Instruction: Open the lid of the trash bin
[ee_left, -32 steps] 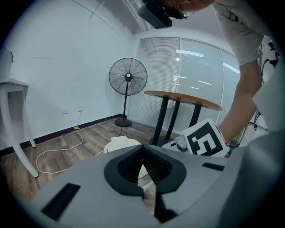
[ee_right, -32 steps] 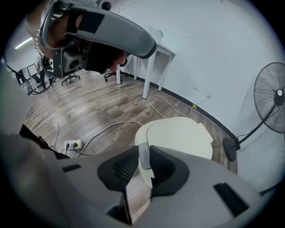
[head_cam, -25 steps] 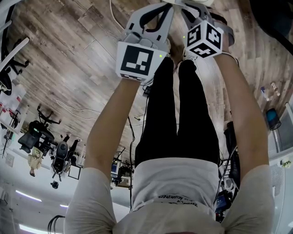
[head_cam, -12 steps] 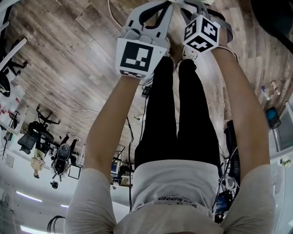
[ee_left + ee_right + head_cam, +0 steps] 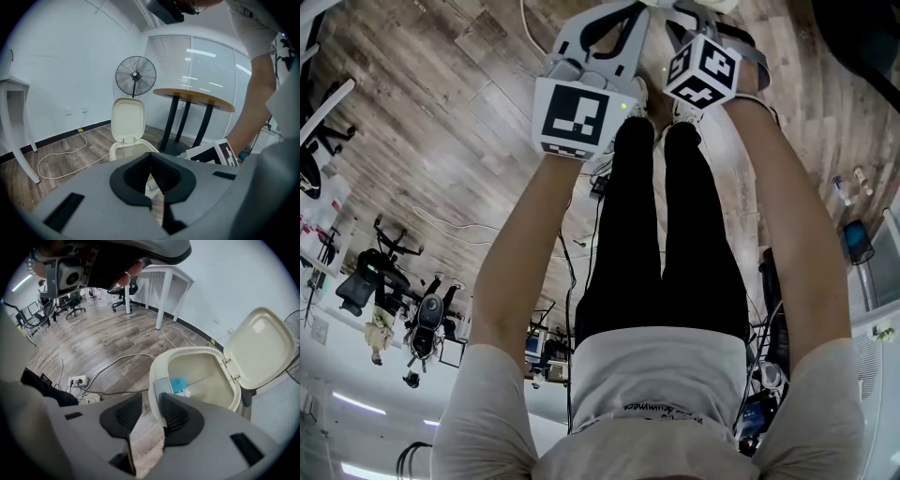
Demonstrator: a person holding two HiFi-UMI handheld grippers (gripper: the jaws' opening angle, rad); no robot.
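Already the cream plastic trash bin's (image 5: 157, 371) lid (image 5: 260, 350) is raised upright; a white cable (image 5: 120, 359) is trailed across the wood floor (image 5: 108, 333) beside it. The right gripper's (image 5: 151, 397) jaws have just been opened, nothing clamped; the left gripper's (image 5: 150, 154) are pressed together.

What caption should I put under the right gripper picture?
Right gripper, jaws just opening and gripping nothing, hangs at the near rim of the cream trash bin, its lid already up.
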